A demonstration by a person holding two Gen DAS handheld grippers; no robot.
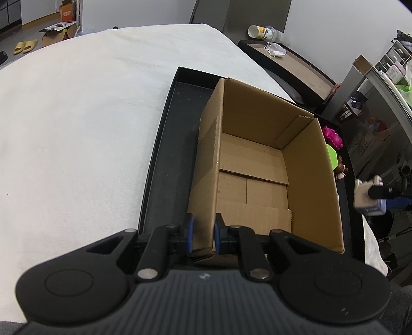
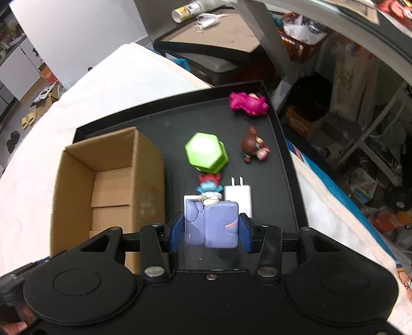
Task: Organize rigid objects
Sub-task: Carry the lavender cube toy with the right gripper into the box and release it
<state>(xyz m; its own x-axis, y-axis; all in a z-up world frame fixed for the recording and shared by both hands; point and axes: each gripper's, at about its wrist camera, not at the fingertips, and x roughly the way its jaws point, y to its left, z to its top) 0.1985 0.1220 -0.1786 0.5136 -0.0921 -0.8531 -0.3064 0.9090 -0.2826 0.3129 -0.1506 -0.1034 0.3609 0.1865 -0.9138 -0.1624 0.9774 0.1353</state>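
While the left gripper (image 1: 203, 235) jaws clamp the box (image 1: 260, 165) wall, the right gripper (image 2: 211, 235), grasping the purple toy (image 2: 212, 224), should clear the rim before releasing.

No lettering, label, brand or number can be read anywhere in either view. An orange box (image 1: 67, 14) on the floor far behind the bed carries pale print too small and blurred to make out, and a small pale emblem (image 1: 203, 276) on the body of the left tool shows no legible characters.
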